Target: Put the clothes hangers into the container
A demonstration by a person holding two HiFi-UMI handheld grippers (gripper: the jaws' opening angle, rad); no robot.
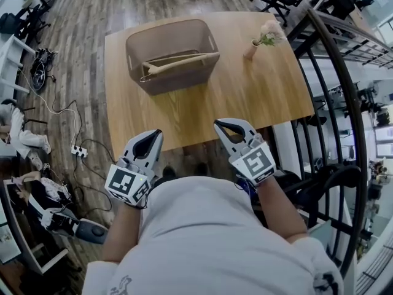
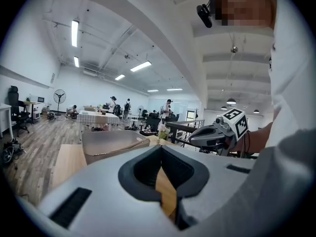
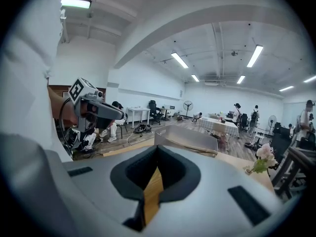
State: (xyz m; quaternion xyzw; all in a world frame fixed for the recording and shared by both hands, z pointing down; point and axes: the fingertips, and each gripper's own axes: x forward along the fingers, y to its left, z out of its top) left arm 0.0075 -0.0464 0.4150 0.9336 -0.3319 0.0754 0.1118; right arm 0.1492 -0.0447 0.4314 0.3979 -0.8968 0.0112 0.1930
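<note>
Both tools are held close to the person's body, over the near edge of the bench [image 1: 258, 97]. The left tool [image 1: 155, 134] is clenched: its two tips meet and nothing is between them. The right tool [image 1: 220, 125] is clenched in the same way, and it is also empty.

The container [image 1: 202, 26] stands straight ahead of both tools, well apart from them, on the far half of the bench. The hangers [image 1: 184, 60] lie inside it, across its width, and one hook shows at its left wall. How many there are I cannot tell. A small vase [image 1: 252, 49] with flowers stands ahead of the right tool, just beside the container.

No hanger is seen on the bare bench or in either tool, so the putting-in step looks done. I judge the task to be at its end. If one more hanger waits outside the view, a tool must first open its jaws before it reaches for it.
</note>
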